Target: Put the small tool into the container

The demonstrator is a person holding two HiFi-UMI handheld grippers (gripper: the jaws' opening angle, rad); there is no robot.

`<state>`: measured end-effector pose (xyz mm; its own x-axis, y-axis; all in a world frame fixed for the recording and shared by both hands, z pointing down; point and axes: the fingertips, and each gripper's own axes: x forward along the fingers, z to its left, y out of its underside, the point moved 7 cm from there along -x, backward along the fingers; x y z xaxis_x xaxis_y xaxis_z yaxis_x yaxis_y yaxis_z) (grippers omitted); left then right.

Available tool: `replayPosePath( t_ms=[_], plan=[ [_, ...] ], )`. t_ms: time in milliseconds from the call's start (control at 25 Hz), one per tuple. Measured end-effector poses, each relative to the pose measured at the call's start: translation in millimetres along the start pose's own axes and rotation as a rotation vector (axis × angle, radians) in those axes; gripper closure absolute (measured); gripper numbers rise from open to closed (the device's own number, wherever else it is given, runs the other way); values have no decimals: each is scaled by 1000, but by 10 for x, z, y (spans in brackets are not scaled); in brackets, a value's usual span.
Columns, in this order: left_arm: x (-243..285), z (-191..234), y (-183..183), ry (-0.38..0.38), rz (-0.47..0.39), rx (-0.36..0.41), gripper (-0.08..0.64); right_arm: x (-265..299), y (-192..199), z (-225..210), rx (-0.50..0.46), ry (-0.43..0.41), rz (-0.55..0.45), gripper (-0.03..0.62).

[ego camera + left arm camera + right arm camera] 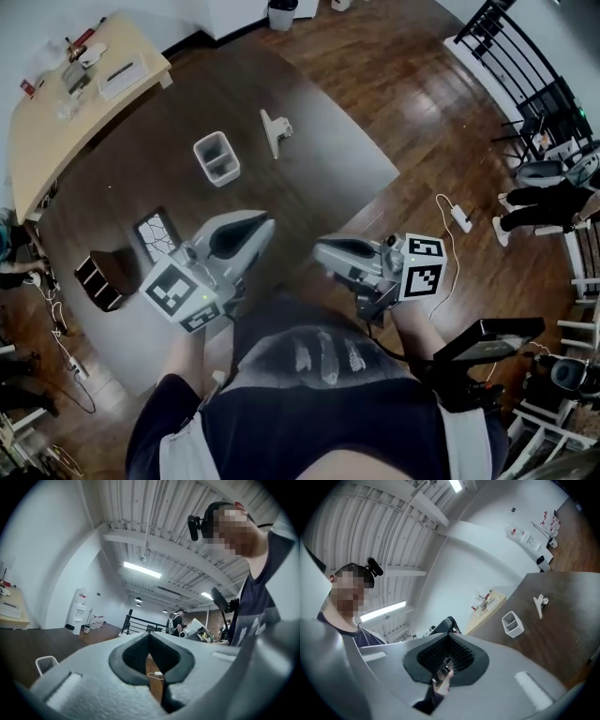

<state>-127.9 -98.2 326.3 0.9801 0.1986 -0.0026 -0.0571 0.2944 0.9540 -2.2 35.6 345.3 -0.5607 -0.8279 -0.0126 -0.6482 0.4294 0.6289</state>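
The small tool (pixel 275 131), a pale clamp-like piece, lies on the dark table (pixel 141 187) at its far side; it also shows in the right gripper view (pixel 541 604). Just left of it stands the white two-compartment container (pixel 216 157), seen again as the white container (pixel 513 624). Both grippers hover close to the person's body, well short of either object, their tips turned toward each other. My left gripper (pixel 262 223) (pixel 150 637) is shut with nothing in it. My right gripper (pixel 321 248) (pixel 449 639) is shut and empty too.
A black box (pixel 105 278) and a patterned card (pixel 157 234) lie at the table's left. A light wooden desk (pixel 84 84) with clutter stands beyond. A white power strip (pixel 459 218) with its cable lies on the wood floor to the right, near a black railing (pixel 525 66).
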Motion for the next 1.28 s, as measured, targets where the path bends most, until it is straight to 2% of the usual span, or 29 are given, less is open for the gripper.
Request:
replayPosePath(
  t_ms=[240, 360, 520, 680, 920, 1040, 1120, 1280],
  plan=[
    [-174, 475, -132, -61, -58, -33, 563, 325, -411, -434, 37, 101, 63, 591],
    [-361, 608, -136, -157, -73, -27, 561, 498, -658, -702, 45, 136, 124, 591],
    [-572, 706, -123, -274, -92, -42, 561, 752, -954, -918, 26, 114, 192, 591],
    [-616, 783, -62, -382, -73, -43, 561, 933, -1143, -1128, 12, 68, 232, 591],
    [-223, 882, -56, -488, -57, -64, 561, 814, -1394, -1601, 55, 25, 269, 591],
    [168, 923, -69, -496, -36, -81, 561, 590, -1533, -1901, 132, 4, 237, 591],
    [398, 928, -100, -504, -21, -86, 561, 420, -1595, -2160, 204, 23, 208, 591],
    [675, 949, -162, -567, 31, -71, 561, 294, -1688, -2606, 276, 43, 205, 567]
  ],
)
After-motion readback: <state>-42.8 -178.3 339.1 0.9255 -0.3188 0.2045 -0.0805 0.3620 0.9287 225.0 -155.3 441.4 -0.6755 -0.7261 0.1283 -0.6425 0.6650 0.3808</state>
